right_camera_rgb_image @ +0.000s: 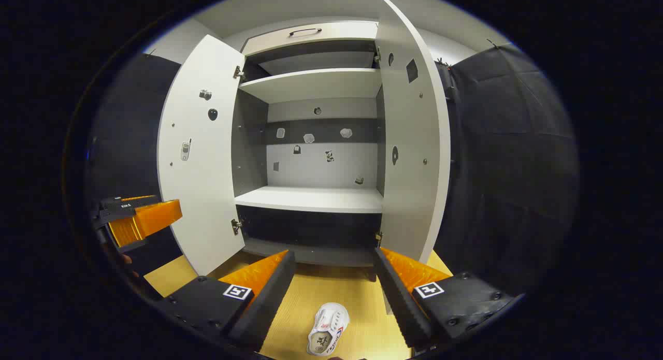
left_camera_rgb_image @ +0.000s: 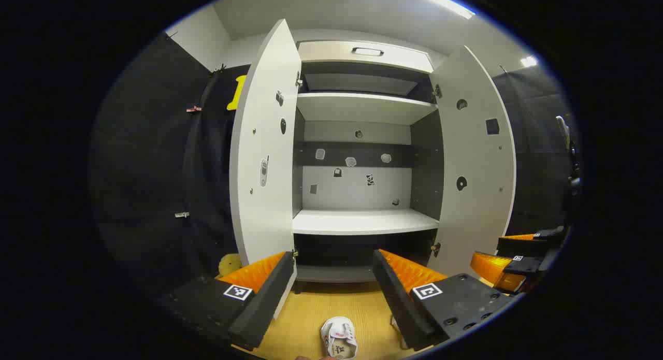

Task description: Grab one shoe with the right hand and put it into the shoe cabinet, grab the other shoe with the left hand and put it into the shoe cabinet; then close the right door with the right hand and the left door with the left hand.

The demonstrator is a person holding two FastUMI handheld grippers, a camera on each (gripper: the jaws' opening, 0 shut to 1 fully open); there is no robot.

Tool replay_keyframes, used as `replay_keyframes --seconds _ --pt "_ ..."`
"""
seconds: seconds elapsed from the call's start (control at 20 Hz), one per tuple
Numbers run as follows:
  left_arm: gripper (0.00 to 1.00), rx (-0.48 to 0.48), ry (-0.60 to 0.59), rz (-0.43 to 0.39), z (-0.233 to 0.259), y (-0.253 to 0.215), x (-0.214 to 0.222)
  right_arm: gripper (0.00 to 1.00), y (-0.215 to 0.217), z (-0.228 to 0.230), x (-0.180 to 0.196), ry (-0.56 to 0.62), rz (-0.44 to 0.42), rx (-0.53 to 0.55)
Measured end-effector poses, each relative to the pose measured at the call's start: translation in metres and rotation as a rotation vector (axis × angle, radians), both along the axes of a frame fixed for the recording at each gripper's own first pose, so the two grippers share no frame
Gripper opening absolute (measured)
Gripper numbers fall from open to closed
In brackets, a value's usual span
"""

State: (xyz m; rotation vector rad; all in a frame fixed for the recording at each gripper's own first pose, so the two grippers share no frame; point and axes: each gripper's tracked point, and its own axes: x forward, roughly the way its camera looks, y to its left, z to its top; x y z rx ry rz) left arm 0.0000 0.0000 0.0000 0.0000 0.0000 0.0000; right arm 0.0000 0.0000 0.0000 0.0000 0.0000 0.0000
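While both doors (left_camera_rgb_image: 267, 142) open, one shoe (left_camera_rgb_image: 339, 338).

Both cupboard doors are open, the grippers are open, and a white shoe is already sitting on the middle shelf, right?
Not quite: the white shoe lies on the wooden floor before the cabinet, as the right gripper view shows. The doors and grippers are open.

A white shoe (left_camera_rgb_image: 339, 338) with red and dark markings lies on the wooden floor in front of the shoe cabinet (left_camera_rgb_image: 362, 221), whose left door (left_camera_rgb_image: 265, 147) and right door (left_camera_rgb_image: 475, 168) both stand wide open.
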Motion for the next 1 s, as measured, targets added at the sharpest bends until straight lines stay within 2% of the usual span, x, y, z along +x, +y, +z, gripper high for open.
replay_keyframes --seconds 0.4,1.0 --pt "0.96 0.005 0.008 -0.038 -0.005 0.004 0.002 0.98 0.006 0.001 -0.007 -0.003 -0.031 -0.01" --pt "0.96 0.004 0.022 -0.031 -0.013 0.011 0.0 0.98 0.011 -0.015 -0.003 0.041 -0.028 -0.003"
